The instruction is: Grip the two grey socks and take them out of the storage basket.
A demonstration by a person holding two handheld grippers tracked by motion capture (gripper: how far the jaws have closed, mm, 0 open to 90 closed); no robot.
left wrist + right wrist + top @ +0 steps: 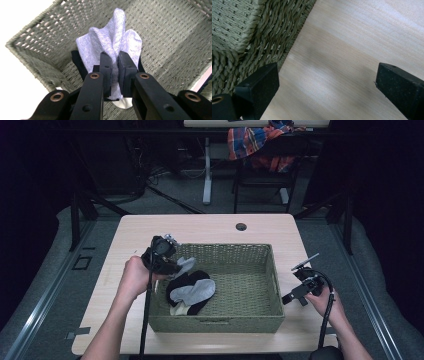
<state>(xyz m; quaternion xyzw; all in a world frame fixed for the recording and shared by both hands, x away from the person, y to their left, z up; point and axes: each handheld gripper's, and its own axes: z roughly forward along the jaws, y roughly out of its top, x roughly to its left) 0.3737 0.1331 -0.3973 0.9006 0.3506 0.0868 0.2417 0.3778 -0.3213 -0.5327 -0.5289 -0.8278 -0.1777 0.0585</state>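
Socks lie heaped at the left end of the wicker basket (252, 320), and the left gripper (172, 266) has one grey sock (112, 47) clenched between its fingers (106, 70), probably to lift it out alone. The right gripper (300, 290) waits over the tabletop (352, 50) beside the basket, fingers (259, 85) released, holding nothing. The left gripper view makes the pinched fold clear; the high view gives the black socks (192, 279) below.

Grey sock (113, 40) — black sock (183, 281) — green woven basket (220, 323).
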